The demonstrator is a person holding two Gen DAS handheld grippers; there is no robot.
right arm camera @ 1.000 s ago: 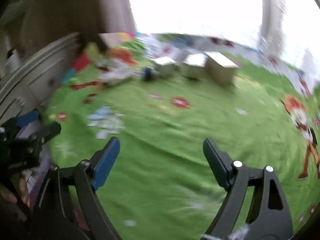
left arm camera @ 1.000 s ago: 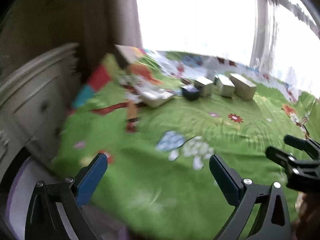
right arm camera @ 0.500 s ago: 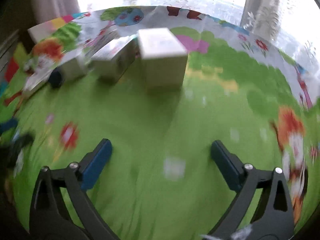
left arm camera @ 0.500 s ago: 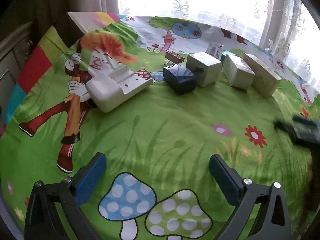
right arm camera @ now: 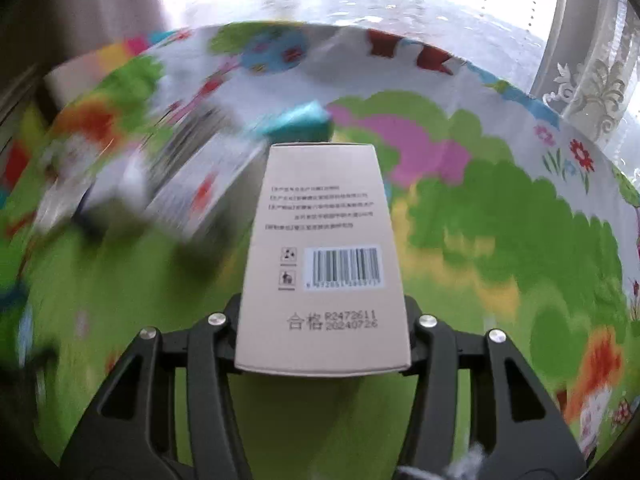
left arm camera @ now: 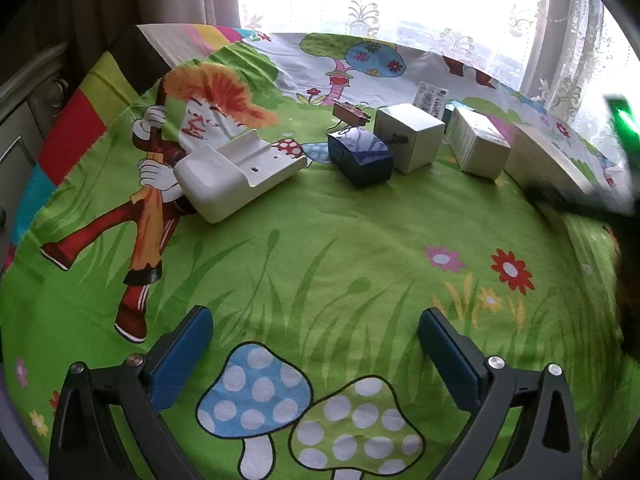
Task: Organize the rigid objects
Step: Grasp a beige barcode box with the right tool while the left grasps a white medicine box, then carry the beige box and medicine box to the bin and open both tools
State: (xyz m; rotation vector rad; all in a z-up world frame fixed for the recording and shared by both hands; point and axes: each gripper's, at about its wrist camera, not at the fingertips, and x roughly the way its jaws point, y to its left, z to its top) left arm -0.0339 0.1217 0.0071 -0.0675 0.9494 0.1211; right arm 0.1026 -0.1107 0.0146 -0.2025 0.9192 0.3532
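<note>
One beige box (right arm camera: 322,264) stamped "R2472611", barcode up, pinched by right fingers (right arm camera: 425,344), left fingers (left arm camera: 448,346) spread.

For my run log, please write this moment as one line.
left gripper: open, empty | right gripper: shut on beige box | sheet: navy box, white tray

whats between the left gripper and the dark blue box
Only bare printed cloth, in the left wrist view: grass and mushroom print, nothing standing between the open left gripper and the dark blue box.
</note>
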